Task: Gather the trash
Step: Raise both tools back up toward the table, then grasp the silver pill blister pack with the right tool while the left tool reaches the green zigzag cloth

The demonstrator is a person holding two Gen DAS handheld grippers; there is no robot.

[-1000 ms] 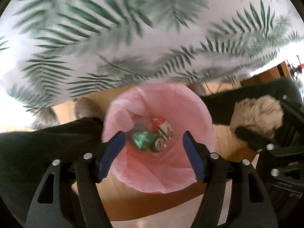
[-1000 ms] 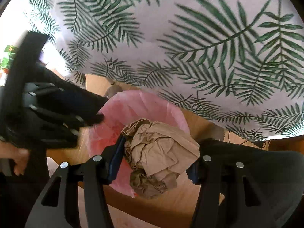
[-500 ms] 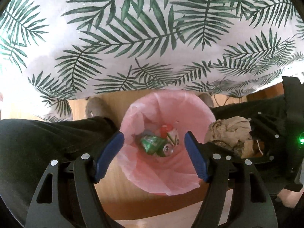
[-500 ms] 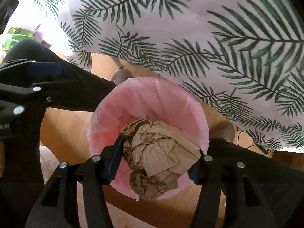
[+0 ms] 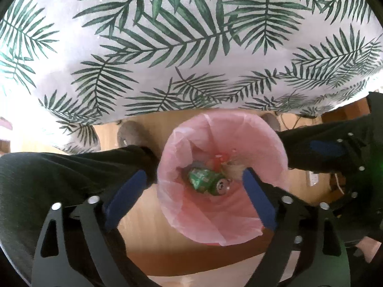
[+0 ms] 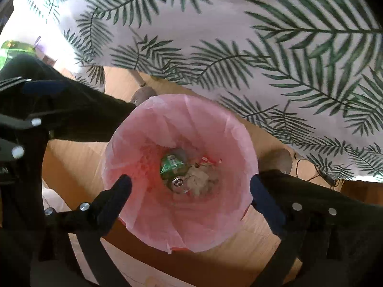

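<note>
A bin lined with a pink bag (image 6: 229,124) (image 5: 270,143) stands on the wooden floor below both grippers. Inside it lie a crushed green can (image 6: 173,166) (image 5: 205,180), a red and white wrapper (image 6: 209,159) (image 5: 219,159) and the crumpled brown paper ball (image 6: 201,179) (image 5: 235,171). My right gripper (image 6: 190,187) is open and empty right above the bin's mouth. My left gripper (image 5: 191,187) is open and empty, above the bin's left side. The right gripper's body also shows at the right edge of the left wrist view (image 5: 340,148).
A table with a white cloth printed with green palm leaves (image 5: 191,47) (image 6: 239,35) hangs over the far side of the bin. The person's black-trousered legs (image 5: 59,174) (image 6: 323,198) flank the bin, with grey slippers (image 5: 130,134) (image 6: 277,159) on the floor.
My right gripper has opened and the brown paper ball has dropped into the bin. The left gripper has shifted a little to the left, still open.
</note>
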